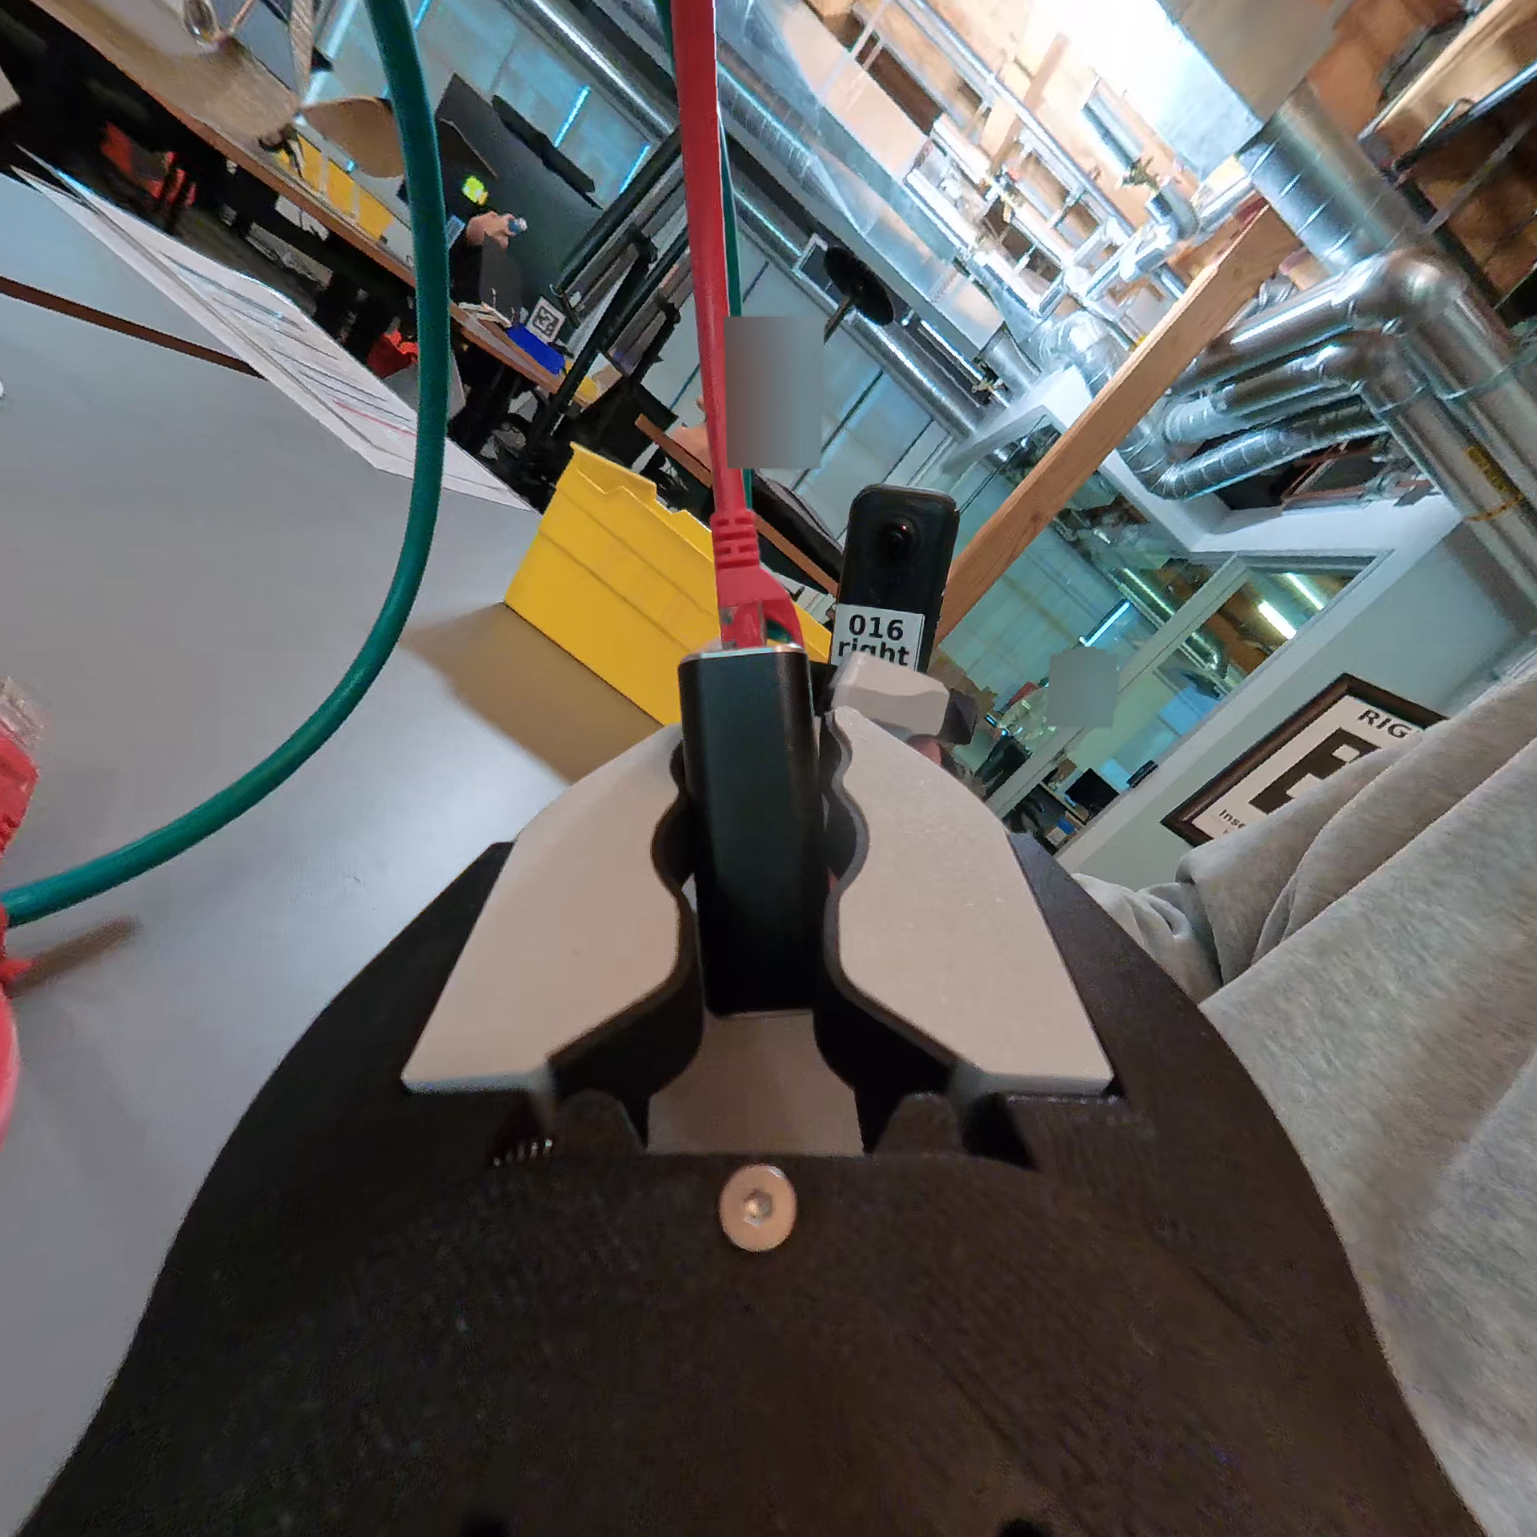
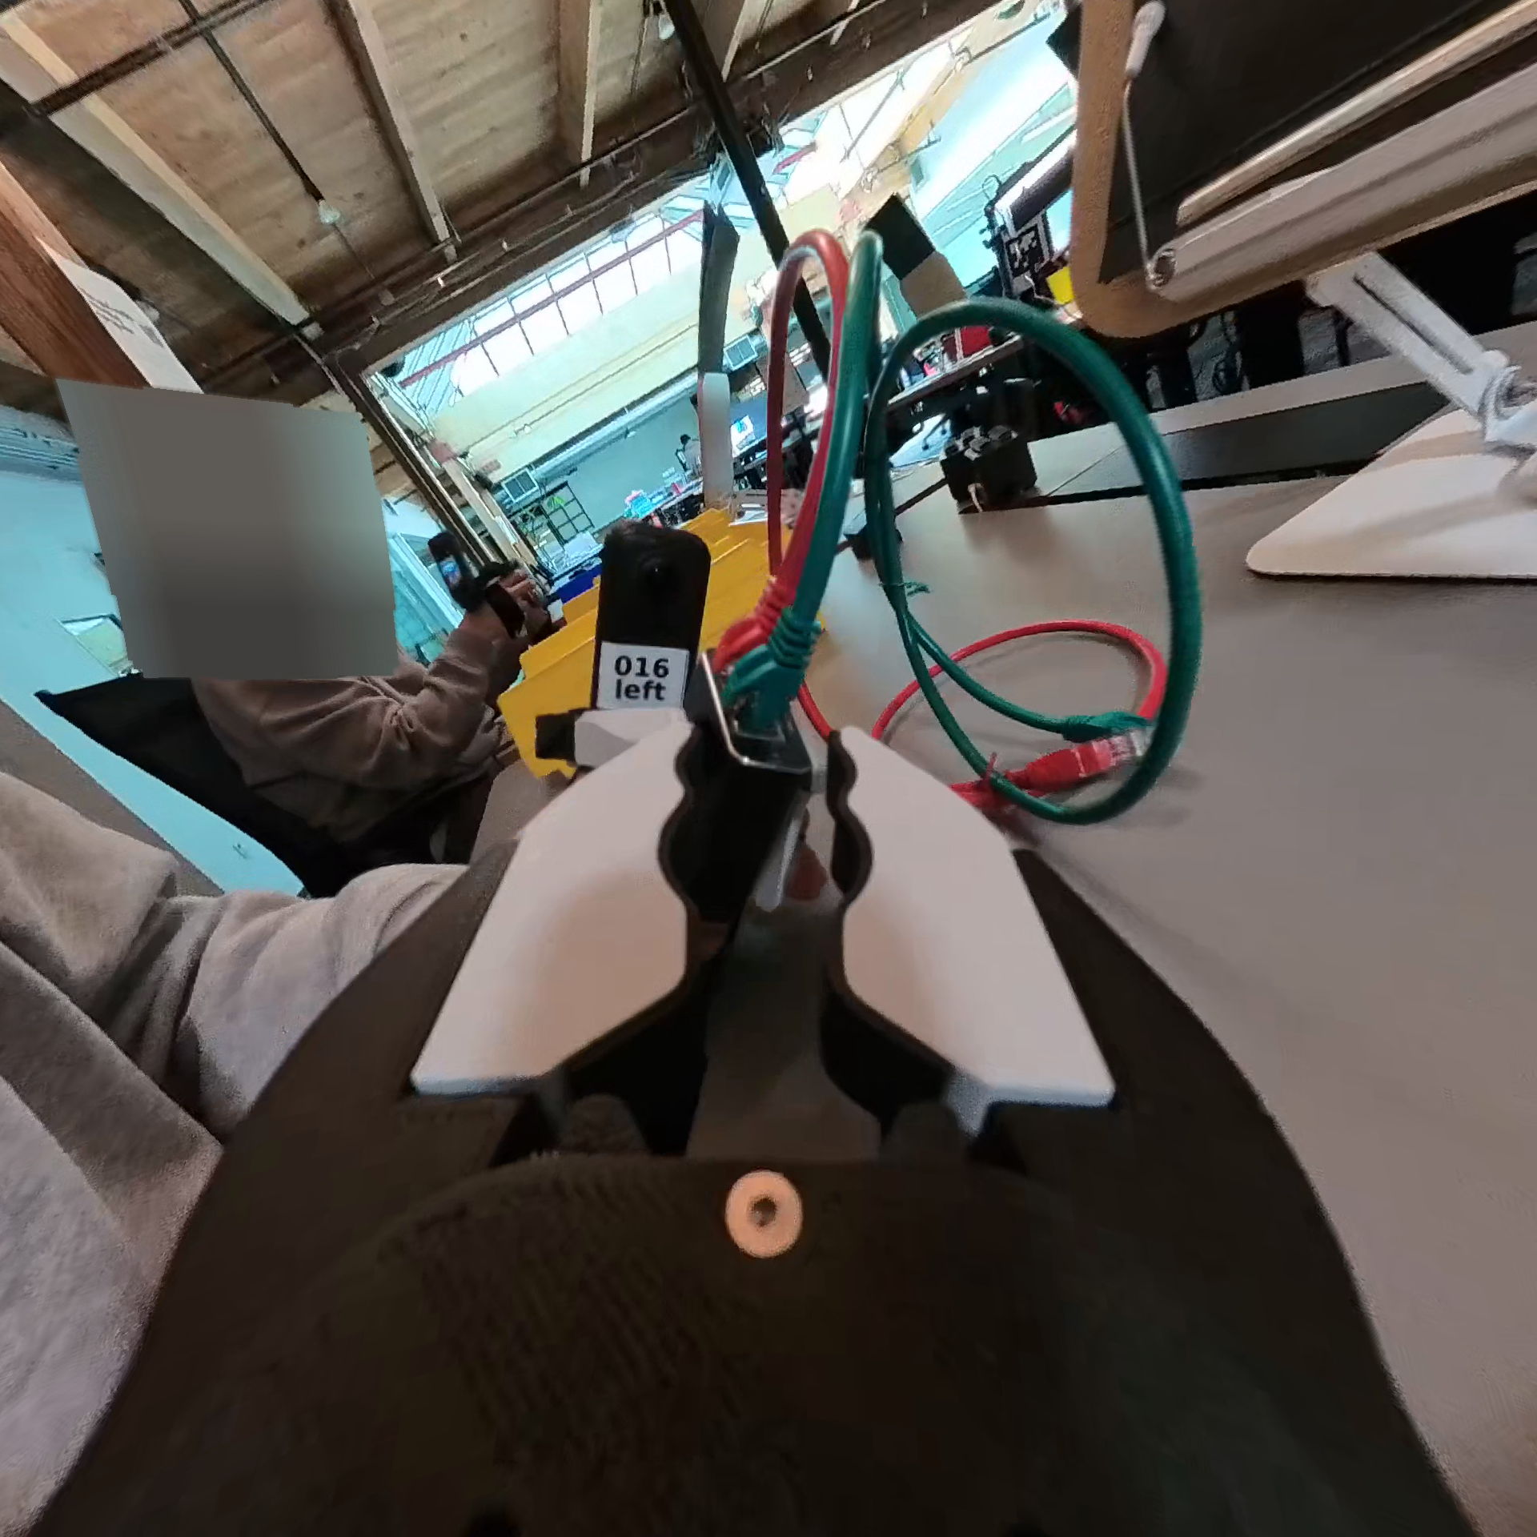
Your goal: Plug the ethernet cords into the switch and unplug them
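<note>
A grey table [image 2: 1247, 832] is seen under both grippers, with yellow bins [image 1: 615, 574] at its far edge and a white stand base [image 2: 1397, 524] to the right. A person in a brown top [image 2: 349, 724] sits beyond the bins in the right wrist view. A grey sleeve [image 1: 1372, 956] fills one side of each view. Loops of green cord [image 2: 1181, 532] and red cord [image 2: 1073, 640] rise in front of the grippers and partly screen the room; loose red and green plugs [image 2: 1089, 761] lie on the table.

The switch [image 1: 753, 832], a slim black box with a metal end, is clamped between the left gripper's [image 1: 753, 748] fingers, standing along them. A red plug [image 1: 744, 582] is seated in its far end. In the right wrist view the switch [image 2: 740, 815] lies between the right gripper's [image 2: 761, 790] fingers, pressed against the left finger, with a gap at the right one; whether it is gripped cannot be told. Red and green plugs [image 2: 769, 657] are seen at its end.

The fingers [image 1: 599, 898] are white, matt and wavy-edged, on black printed bodies.
</note>
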Demonstrator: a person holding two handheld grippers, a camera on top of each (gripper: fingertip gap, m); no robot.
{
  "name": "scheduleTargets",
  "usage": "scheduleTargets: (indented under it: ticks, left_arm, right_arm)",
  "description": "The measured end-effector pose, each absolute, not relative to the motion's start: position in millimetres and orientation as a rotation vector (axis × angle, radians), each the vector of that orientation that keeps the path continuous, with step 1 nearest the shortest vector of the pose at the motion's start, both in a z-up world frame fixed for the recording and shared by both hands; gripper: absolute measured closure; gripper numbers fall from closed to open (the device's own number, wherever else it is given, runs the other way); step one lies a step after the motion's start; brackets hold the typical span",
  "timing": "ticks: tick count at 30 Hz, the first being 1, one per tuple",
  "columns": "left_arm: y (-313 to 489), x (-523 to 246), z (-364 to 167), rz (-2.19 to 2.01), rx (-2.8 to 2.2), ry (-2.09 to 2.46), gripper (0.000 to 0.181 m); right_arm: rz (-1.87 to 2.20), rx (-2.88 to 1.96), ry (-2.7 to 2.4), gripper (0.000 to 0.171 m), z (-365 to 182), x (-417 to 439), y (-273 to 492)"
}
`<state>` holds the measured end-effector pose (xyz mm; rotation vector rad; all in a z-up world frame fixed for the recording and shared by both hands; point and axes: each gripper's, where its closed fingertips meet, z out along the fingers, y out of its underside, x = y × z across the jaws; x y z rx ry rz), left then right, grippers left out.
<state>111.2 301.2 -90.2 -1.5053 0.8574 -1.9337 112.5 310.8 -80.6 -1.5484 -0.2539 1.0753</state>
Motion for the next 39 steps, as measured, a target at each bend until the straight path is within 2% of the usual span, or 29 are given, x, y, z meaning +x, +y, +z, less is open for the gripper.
scheduleTargets:
  ticks: [18,39]
  left_arm:
    - [292,110,-93,-2.029,-1.536,0.827,0.156]
    - [286,112,-94,-2.025,-1.538,0.872,0.155]
  right_arm:
    - [1.209,-1.509,-0.138,0.138,-79,117,314]
    - [1.232,-1.500,-0.183,0.150,-79,105,310]
